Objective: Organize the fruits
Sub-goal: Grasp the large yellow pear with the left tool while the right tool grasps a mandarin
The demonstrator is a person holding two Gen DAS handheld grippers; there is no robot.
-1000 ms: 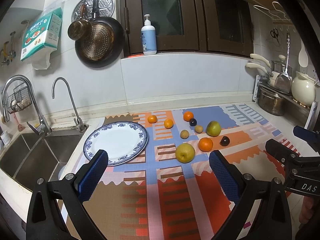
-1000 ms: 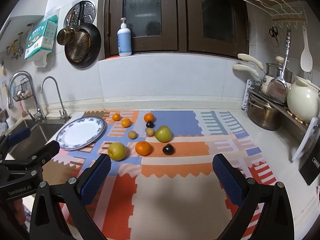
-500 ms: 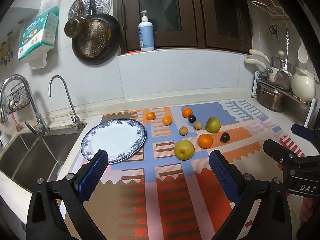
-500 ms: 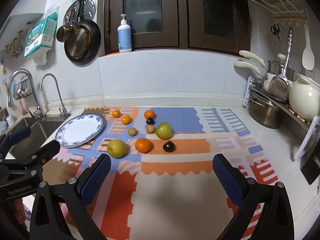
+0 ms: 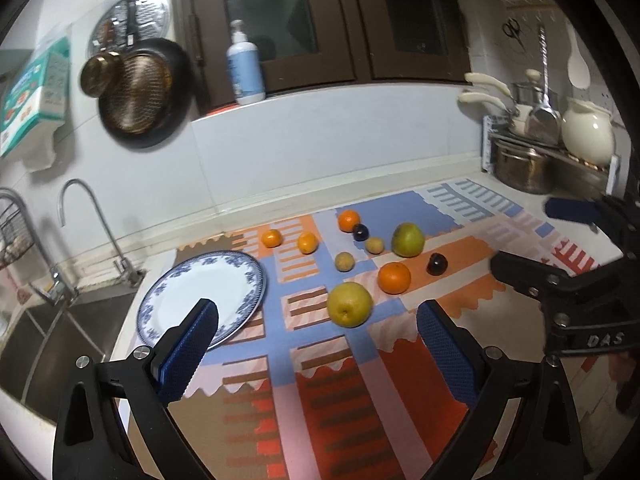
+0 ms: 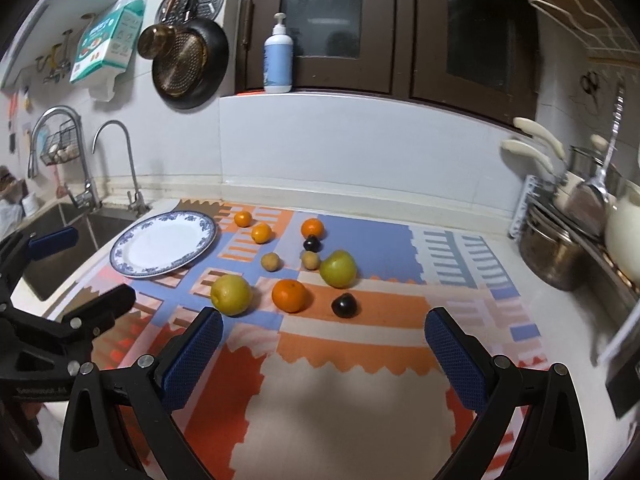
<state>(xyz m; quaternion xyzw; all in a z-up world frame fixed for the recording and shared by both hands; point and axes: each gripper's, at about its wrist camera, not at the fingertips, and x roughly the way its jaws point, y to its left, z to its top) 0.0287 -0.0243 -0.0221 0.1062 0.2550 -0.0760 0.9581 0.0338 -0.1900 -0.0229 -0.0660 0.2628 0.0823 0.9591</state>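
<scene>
Nothing gripped yet: left gripper (image 5: 316, 334) with blue-padded fingers spread wide and empty, right gripper (image 6: 323, 336) likewise agape with nothing between its pads. All fruit loose on the patterned orange, blue and red foam mat (image 6: 352, 344); round white plate with blue floral rim (image 5: 200, 294) bare, at ten o'clock from the fruit cluster.

Probable step in hand: reach for the nearest fruit, the large yellow round pear-like fruit (image 5: 349, 304), just ahead of the left fingers at twelve o'clock. Best approached low and level, pads straddling its widest girth, closing gently to avoid a roll toward the big orange (image 5: 394, 277) at two o'clock beside it. Small dark plum (image 6: 344, 305) well within the right gripper's reach at twelve o'clock.

Both tools hovering above the mat, tilted forward and down; right gripper visible at three o'clock in the left view.
</scene>
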